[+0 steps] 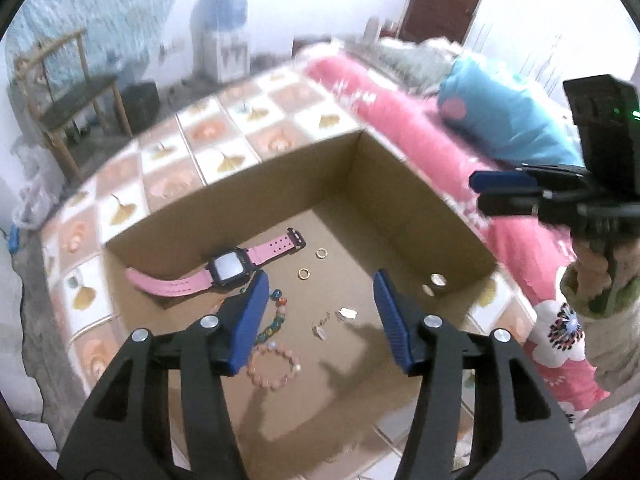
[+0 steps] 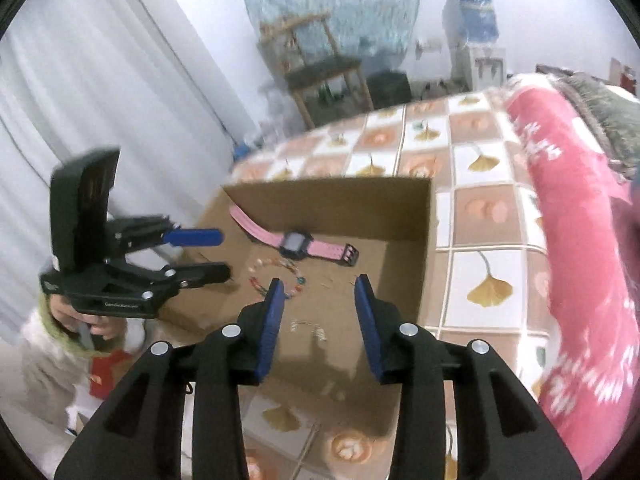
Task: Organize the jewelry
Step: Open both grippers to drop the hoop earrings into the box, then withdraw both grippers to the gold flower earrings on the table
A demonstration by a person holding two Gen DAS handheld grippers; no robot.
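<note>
While the left gripper [image 1: 318, 294] hangs spread and empty above the cardboard box [image 1: 424, 184], left wrist view shows its floor holding a pink watch [image 1: 224, 268] near the far wall, two gold rings [image 1: 312, 264], bead bracelets [image 1: 276, 364], small earrings [image 1: 332, 320]. Right wrist view: right gripper [image 2: 320, 300] likewise spread, nothing between the pads, probably clear after a drop; the box sits on the bed [image 2: 480, 240] by its near edge.
</note>
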